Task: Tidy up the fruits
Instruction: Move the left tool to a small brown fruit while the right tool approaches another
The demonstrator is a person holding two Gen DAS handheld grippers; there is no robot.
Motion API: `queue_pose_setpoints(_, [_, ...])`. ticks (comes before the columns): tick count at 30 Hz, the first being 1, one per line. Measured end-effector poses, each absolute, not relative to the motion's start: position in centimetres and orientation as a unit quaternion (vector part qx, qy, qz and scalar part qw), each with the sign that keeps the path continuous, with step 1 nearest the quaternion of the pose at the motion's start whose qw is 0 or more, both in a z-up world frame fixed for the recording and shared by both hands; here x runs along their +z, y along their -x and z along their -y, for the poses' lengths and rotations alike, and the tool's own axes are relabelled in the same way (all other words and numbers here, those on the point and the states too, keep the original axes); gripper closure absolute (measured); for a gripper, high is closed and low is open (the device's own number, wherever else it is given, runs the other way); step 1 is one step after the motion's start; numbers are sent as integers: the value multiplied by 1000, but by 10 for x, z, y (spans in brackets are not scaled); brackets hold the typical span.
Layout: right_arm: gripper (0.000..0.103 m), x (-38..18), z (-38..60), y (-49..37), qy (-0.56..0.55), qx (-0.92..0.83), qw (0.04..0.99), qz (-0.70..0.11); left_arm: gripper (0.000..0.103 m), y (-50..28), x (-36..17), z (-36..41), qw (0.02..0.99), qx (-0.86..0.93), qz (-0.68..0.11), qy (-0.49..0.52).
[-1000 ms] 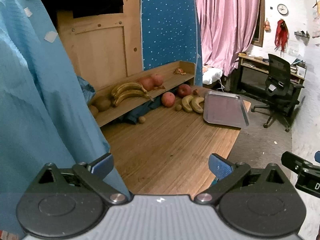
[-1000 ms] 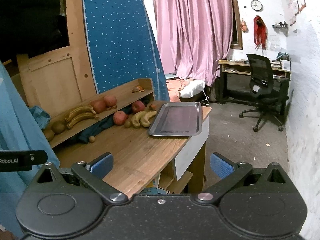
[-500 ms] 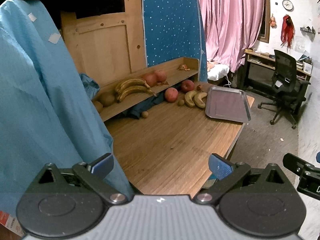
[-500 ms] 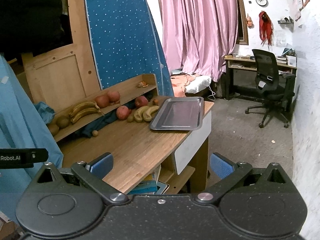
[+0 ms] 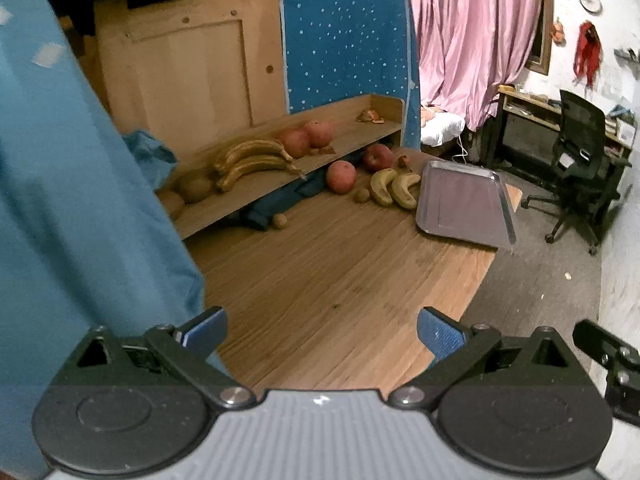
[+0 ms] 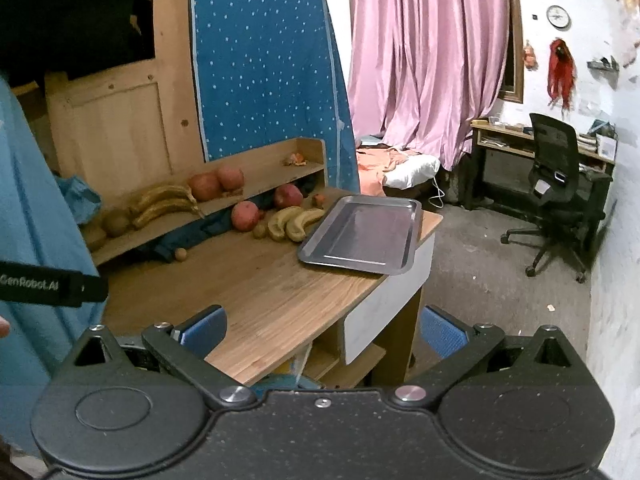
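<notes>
The fruits lie at the far end of a wooden table [image 5: 340, 280], partly on a low wooden shelf [image 5: 280, 176] against the wall and partly on the tabletop below it. On the shelf sit a bunch of browned bananas [image 5: 252, 160], two red apples [image 5: 306, 140] touching each other beside them, and a brownish round fruit [image 5: 194, 188] at the near end. On the tabletop a red apple [image 5: 341, 177] and another red apple [image 5: 377, 157] rest near two short bananas [image 5: 394, 189] lying side by side, with a small brown fruit [image 5: 362, 195] just beside them and a second small one [image 5: 279, 221] farther along, near a dark blue cloth under the shelf. An empty metal tray [image 6: 360, 236] sits at the table's corner, just beside the two short bananas. The left gripper [image 5: 320, 330] hangs over the near part of the table with its jaws spread wide, nothing between them, a light blue fabric [image 5: 80, 200] filling the view to its side. The right gripper [image 6: 322, 330] is likewise released and empty, hovering off the table's near edge. Beyond stand a pink curtain [image 6: 424, 60] and a black office chair [image 6: 560, 192].
</notes>
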State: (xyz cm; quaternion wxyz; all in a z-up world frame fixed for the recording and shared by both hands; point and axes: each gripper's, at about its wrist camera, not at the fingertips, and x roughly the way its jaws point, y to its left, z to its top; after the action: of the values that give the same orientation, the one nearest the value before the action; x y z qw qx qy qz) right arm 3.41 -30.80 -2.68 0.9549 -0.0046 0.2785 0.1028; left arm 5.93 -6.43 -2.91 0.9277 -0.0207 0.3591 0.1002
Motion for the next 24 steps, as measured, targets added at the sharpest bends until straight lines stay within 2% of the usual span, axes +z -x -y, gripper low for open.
queue_pose_setpoints(12, [1, -35, 302, -185, 39, 112, 942, -314, 0, -208, -53, 48, 921, 108, -370, 62])
queue_pose_setpoints(24, [1, -44, 268, -301, 58, 196, 918, -340, 0, -279, -69, 25, 898, 166, -399, 84])
